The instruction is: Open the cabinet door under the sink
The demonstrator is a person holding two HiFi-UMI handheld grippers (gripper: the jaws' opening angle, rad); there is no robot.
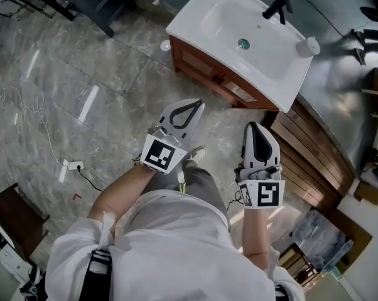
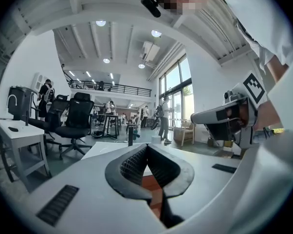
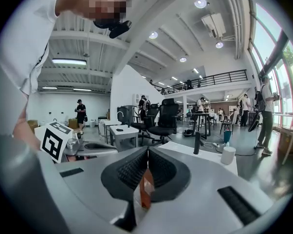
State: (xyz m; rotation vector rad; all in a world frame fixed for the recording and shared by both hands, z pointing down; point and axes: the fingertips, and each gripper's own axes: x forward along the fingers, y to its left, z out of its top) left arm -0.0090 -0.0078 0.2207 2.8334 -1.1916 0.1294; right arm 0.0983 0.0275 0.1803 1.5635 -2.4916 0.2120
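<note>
Head view looks steeply down on the sink [image 1: 252,27], a white rectangular basin whose long axis runs diagonally from upper left to lower right, with the black faucet [image 1: 277,6] on its far side. Under it sits the wooden cabinet [image 1: 239,94], its front turned toward the person. The cabinet door [image 1: 198,64] shows only as a foreshortened brown strip below the basin's overhanging edge, and its handle is too small to make out. The left tongs [image 1: 197,104] and right tongs [image 1: 250,126] point toward that front without touching it, above the grey floor [image 1: 82,74]. In the left gripper view the left tongs [image 2: 147,146] have their tips pressed together with nothing between them. The right gripper view shows the right tongs [image 3: 147,149] likewise closed and empty. Behind each pair of tips only a sliver of brown wood shows.
</note>
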